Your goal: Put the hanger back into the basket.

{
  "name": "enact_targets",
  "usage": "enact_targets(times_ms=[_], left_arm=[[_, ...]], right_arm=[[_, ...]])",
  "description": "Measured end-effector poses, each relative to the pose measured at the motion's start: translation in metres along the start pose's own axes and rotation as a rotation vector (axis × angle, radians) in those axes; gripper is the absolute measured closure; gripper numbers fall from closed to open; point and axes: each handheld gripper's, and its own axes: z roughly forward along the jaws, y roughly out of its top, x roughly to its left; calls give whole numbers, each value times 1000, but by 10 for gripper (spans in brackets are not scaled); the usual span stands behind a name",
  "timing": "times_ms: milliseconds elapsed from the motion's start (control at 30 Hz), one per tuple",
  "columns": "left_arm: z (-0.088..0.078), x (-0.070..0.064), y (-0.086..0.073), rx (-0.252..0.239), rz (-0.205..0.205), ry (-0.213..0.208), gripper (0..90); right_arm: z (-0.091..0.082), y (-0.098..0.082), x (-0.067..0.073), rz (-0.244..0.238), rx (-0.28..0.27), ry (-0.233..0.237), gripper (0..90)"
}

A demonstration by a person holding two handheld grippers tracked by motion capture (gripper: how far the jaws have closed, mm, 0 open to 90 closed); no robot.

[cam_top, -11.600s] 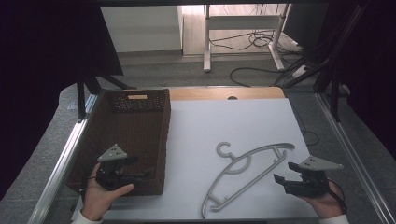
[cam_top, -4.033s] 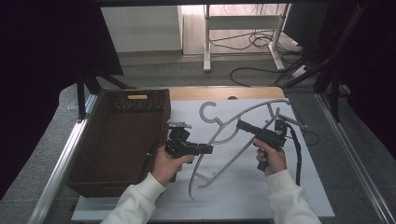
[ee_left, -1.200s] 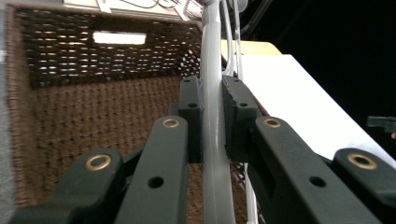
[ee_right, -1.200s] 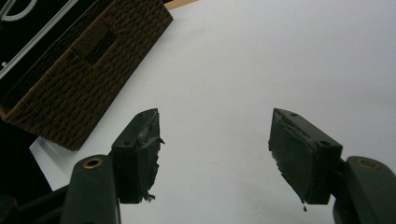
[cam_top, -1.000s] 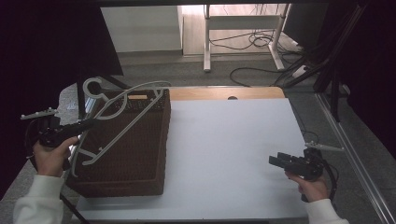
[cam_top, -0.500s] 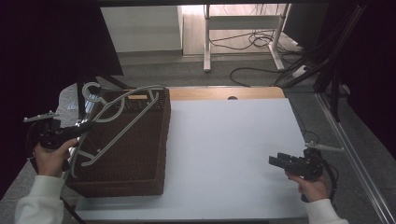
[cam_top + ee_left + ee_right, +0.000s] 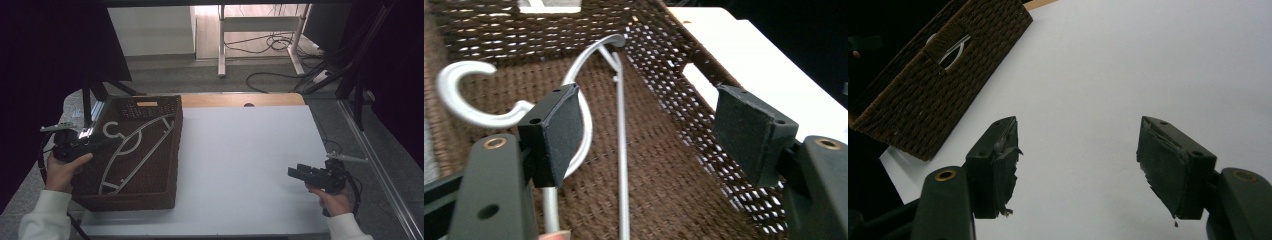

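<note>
Hanger (image 7: 131, 150) is now lying inside the basket (image 7: 172, 150), whereas half a second earlier it was being held up over the basket's left rim, tilted, with its hook raised above the far-left corner. Since then the left gripper's (image 7: 100, 146) jaws have just been opening, and in the left gripper view they are standing wide, the left pad just beside the hanger's curved shoulder without pressing it, the right pad sitting over the basket's right wall. The left hand (image 7: 62, 170) is resting at the basket's left rim. The right gripper (image 7: 294, 172) is sitting where it was a second ago, near the table's (image 7: 250, 145) right edge, jaws wide with nothing between them, pointing left across the white top. The hanger is looking pale grey and plastic, with a thick open hook at the far-left end, two curved shoulders and a straight thin bar running toward the near side; it is lying slanted along the basket floor, its far shoulder reaching the far-right corner. The basket is dark brown and woven, with handle slots in its end walls. Counting: one hanger, one basket, two grippers.
</note>
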Motion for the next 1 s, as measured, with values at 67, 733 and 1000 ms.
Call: enact_targets(times_ms=[67, 733, 1000], left_arm=[[1, -5, 0, 6, 8, -2, 267], [20, -65, -28, 35, 47, -42, 249], [25, -88, -38, 56, 83, -71, 247]], right_arm=[[0, 0, 0, 1, -2, 2, 336], [7, 18, 36, -301, 28, -75, 276], [10, 19, 42, -330, 31, -66, 273]])
